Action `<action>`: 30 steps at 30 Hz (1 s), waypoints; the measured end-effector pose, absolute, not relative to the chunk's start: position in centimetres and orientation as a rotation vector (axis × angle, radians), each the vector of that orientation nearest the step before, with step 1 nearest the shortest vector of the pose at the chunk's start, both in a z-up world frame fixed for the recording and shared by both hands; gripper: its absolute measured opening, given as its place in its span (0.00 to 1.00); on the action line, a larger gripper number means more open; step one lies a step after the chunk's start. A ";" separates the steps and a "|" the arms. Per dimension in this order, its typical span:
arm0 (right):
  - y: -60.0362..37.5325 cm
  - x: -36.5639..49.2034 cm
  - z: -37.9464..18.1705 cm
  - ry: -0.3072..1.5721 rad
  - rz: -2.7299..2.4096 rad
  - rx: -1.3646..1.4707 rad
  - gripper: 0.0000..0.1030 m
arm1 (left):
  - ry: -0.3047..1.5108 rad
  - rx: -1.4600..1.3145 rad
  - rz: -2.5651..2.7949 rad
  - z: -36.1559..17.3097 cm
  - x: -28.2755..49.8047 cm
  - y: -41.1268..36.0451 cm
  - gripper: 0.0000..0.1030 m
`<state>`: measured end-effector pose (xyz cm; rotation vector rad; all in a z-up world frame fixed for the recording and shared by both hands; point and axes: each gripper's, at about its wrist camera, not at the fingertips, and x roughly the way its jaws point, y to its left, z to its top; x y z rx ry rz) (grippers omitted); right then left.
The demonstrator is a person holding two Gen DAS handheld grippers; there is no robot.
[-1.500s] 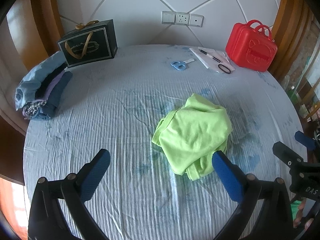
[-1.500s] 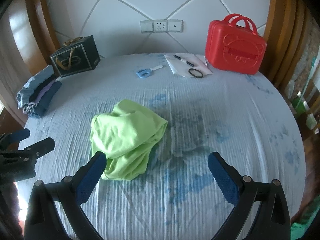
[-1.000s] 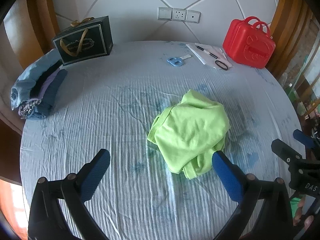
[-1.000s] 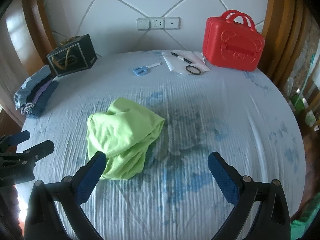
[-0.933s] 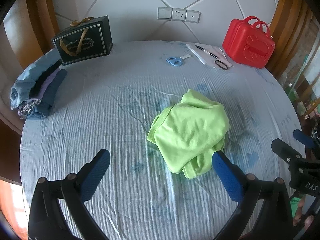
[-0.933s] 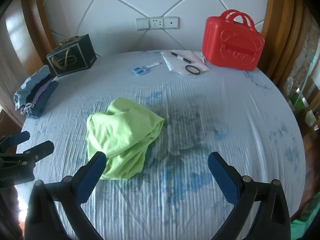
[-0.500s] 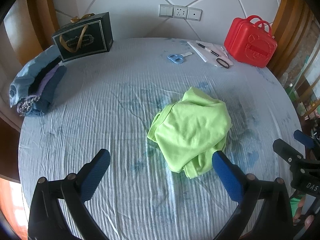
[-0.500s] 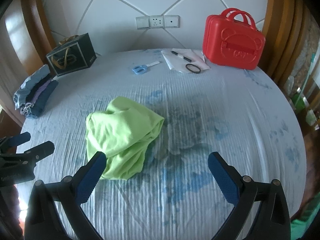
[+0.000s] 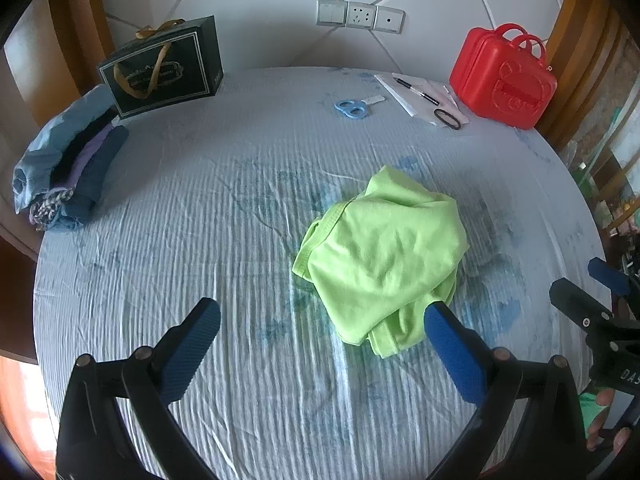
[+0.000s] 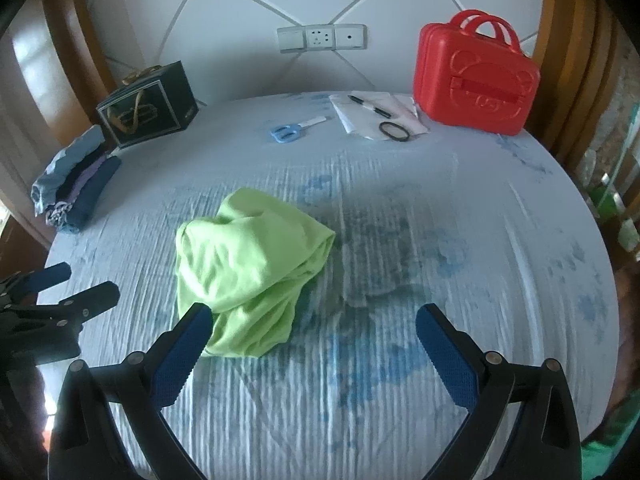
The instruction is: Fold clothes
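Note:
A crumpled lime-green garment [image 9: 384, 264] lies in a heap near the middle of the round table; it also shows in the right wrist view [image 10: 250, 266]. My left gripper [image 9: 320, 320] is open and empty, held above the cloth just short of the garment's near edge. My right gripper [image 10: 310, 322] is open and empty, with its left finger over the garment's near corner. Each gripper shows at the edge of the other's view: the right gripper [image 9: 592, 304] and the left gripper [image 10: 60, 292].
The table has a pale blue patterned cloth [image 9: 200, 240]. A stack of folded dark clothes [image 9: 68, 176] lies at the left edge. A dark gift bag [image 9: 160, 68], blue scissors [image 9: 352, 108], papers with a pen [image 9: 420, 92], a hair band and a red case [image 9: 504, 76] stand at the back.
Both grippers stay open and empty. The views have shifted slightly nearer to the table; the garment has not moved.

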<state>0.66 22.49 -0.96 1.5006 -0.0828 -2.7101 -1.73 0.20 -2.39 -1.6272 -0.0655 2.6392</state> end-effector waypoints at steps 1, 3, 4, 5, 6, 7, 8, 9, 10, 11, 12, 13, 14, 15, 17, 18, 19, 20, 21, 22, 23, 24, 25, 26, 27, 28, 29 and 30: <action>22.5 0.6 -1.0 -0.081 -2.705 1.505 1.00 | -0.070 -1.613 2.639 -2.6 -1.8 0.2 1.00; 22.5 0.3 -1.3 -0.083 -2.689 1.519 1.00 | -0.073 -1.598 2.634 -2.9 -1.9 0.2 1.00; 22.5 0.2 -1.5 -0.088 -2.680 1.528 1.00 | -0.070 -1.600 2.629 -3.1 -2.1 0.2 1.00; 22.6 0.2 -1.7 -0.094 -2.679 1.534 1.00 | -0.067 -1.602 2.624 -3.4 -2.2 0.3 1.00; 22.7 0.1 -1.9 -0.099 -2.680 1.544 1.00 | -0.057 -1.606 2.616 -3.7 -2.4 0.3 1.00; 22.8 0.0 -2.0 -0.101 -2.682 1.550 1.00 | -0.047 -1.610 2.608 -4.1 -2.6 0.4 1.00; 23.0 -0.1 -2.2 -0.105 -2.687 1.554 1.00 | -0.047 -1.605 2.599 -4.5 -2.8 0.5 1.00; 23.3 -0.2 -2.4 -0.114 -2.690 1.556 1.00 | -0.046 -1.601 2.590 -5.0 -3.1 0.7 1.00; 23.6 -0.2 -2.5 -0.123 -2.691 1.554 1.00 | -0.043 -1.596 2.583 -5.5 -3.4 0.8 1.00; 24.0 -0.3 -2.7 -0.139 -2.690 1.555 1.00 | -0.043 -1.598 2.566 -6.4 -4.0 1.1 1.00; 24.4 -0.4 -2.9 -0.155 -2.688 1.556 1.00 | -0.042 -1.600 2.550 -7.3 -4.5 1.3 1.00; 24.7 -0.6 -3.2 -0.162 -2.684 1.566 1.00 | -0.038 -1.615 2.539 -8.1 -5.0 1.6 1.00; 25.1 -0.8 -3.5 -0.169 -2.679 1.576 1.00 | -0.023 -1.622 2.528 -9.0 -5.7 2.0 0.99; 25.4 -1.0 -4.0 -0.177 -2.671 1.589 1.00 | -0.007 -1.629 2.518 -10.0 -6.4 2.4 0.95; 26.0 -1.7 -5.1 -0.204 -2.639 1.620 1.00 | 0.071 -1.656 2.507 -12.1 -7.9 3.2 0.84; 26.1 -2.0 -5.7 -0.209 -2.623 1.634 1.00 | 0.068 -1.673 2.485 -12.9 -8.5 3.5 0.70; 26.3 -2.3 -6.3 -0.215 -2.608 1.648 1.00 | 0.065 -1.689 2.463 -13.8 -9.0 3.7 0.44; 26.4 -2.7 -6.9 -0.220 -2.592 1.661 1.00 | 0.060 -1.705 2.442 -14.6 -9.6 3.9 0.29; 26.4 -3.1 -7.4 -0.227 -2.577 1.671 1.00 | 0.019 -1.720 2.436 -14.9 -10.0 3.4 0.15; 26.5 -3.4 -7.9 -0.234 -2.561 1.679 0.99 | -0.023 -1.735 2.431 -15.1 -10.5 2.9 0.09; 26.5 -3.9 -8.5 -0.243 -2.542 1.692 0.98 | -0.062 -1.747 2.428 -15.3 -10.9 2.4 0.05; 26.4 -4.4 -9.1 -0.251 -2.519 1.701 0.94 | -0.076 -1.724 2.473 -14.4 -11.1 1.4 0.04; 26.2 -4.8 -9.5 -0.257 -2.500 1.703 0.89 | -0.092 -1.700 2.519 -13.4 -11.2 0.3 0.04; 26.1 -5.3 -9.9 -0.262 -2.482 1.704 0.86 | -0.119 -1.670 2.574 -12.2 -11.3 -1.0 0.04; 25.7 -5.8 -10.2 -0.261 -2.458 1.701 0.85 | -0.146 -1.639 2.630 -11.0 -11.4 -2.3 0.04; 25.2 -6.3 -10.4 -0.261 -2.435 1.698 0.85 | -0.144 -1.617 2.714 -9.7 -11.4 -4.0 0.02; 25.0 -6.6 -10.6 -0.256 -2.424 1.697 0.85 | -0.142 -1.591 2.799 -8.5 -11.3 -5.8 0.02; 24.5 -7.0 -10.9 -0.249 -2.407 1.698 0.85 | -0.142 -1.565 2.879 -7.3 -11.3 -7.5 0.02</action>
